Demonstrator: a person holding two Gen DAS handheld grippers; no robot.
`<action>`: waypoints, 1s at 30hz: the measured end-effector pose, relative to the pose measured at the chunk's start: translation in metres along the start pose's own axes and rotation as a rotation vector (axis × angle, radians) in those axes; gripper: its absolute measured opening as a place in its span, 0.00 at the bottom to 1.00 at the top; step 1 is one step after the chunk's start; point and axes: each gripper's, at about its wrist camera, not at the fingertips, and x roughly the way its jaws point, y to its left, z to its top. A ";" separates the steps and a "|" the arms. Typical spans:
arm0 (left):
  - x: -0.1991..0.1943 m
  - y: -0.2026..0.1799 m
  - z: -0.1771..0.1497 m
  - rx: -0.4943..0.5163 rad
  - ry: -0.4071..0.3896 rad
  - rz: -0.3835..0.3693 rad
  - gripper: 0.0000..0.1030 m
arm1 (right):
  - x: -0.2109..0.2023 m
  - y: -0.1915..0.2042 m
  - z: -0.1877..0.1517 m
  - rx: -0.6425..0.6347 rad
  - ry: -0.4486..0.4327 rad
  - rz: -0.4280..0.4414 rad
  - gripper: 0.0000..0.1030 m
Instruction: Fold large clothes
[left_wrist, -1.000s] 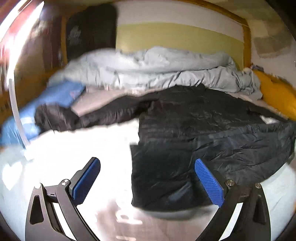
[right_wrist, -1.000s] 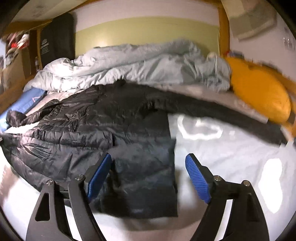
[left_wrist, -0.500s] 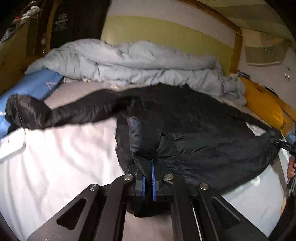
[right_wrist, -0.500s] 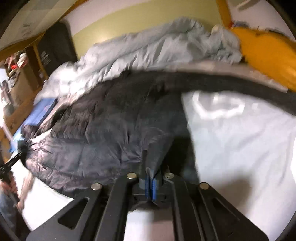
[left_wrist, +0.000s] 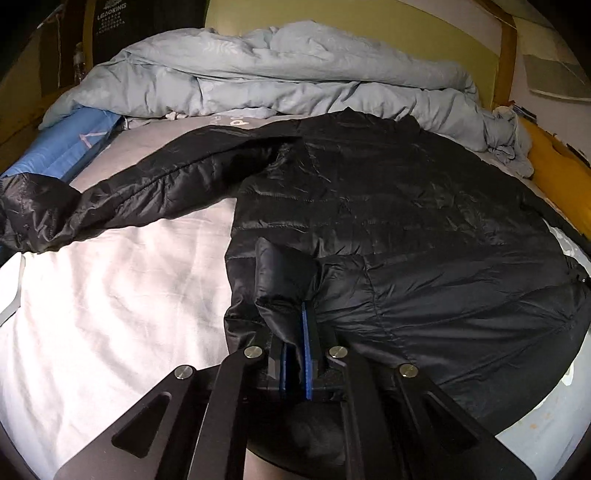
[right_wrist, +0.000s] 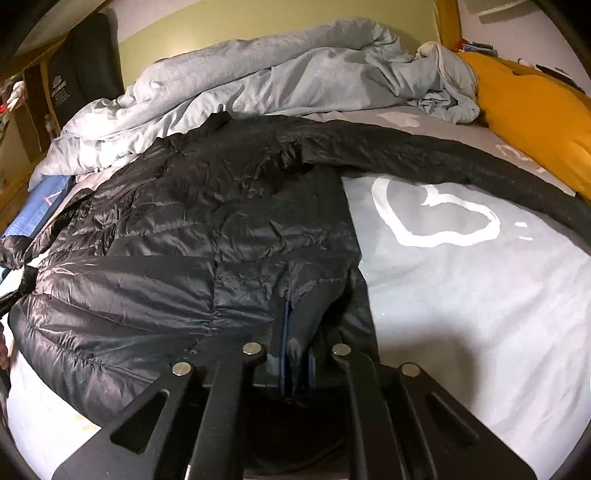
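A black puffer jacket (left_wrist: 388, 221) lies spread on the bed (left_wrist: 110, 295), its hem toward the cameras and its collar toward the crumpled pale-blue duvet (left_wrist: 277, 74) at the headboard. Its left sleeve (left_wrist: 129, 188) stretches out over the white sheet toward a blue mat (left_wrist: 55, 155) at the bed's edge.

The left hand-held gripper (left_wrist: 295, 354) is clamped on the jacket's lower left corner, and a puff of quilted fabric bulges up just ahead of the blue pads. The right hand-held gripper (right_wrist: 293, 354) pinches the lower right corner in the same way. Its jaws are easing slightly apart, but fabric is visibly pressed between them.

The step in hand looks like lifting the hem to fold it up toward the collar. To do it well, both corners should rise together and travel evenly so the slippery shell keeps its line. The grips should stay firm, as the down filling is bulky and could slide out.

Further right, the other sleeve (right_wrist: 461, 162) curves across the grey sheet with its white heart print (right_wrist: 436, 218), next to an orange pillow (right_wrist: 535, 110).

The hem edge itself is hidden beneath both gripper bodies. The right cuff runs out of frame, and how many layers each grip holds cannot be told.
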 end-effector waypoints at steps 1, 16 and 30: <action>-0.003 -0.001 -0.001 0.004 -0.010 0.007 0.12 | 0.000 -0.001 0.000 0.007 -0.002 -0.003 0.13; -0.162 -0.024 -0.034 -0.097 -0.385 0.040 0.91 | -0.114 0.019 -0.015 -0.033 -0.311 -0.086 0.96; -0.194 -0.051 -0.053 -0.017 -0.465 0.062 1.00 | -0.153 0.092 -0.043 -0.221 -0.449 -0.056 1.00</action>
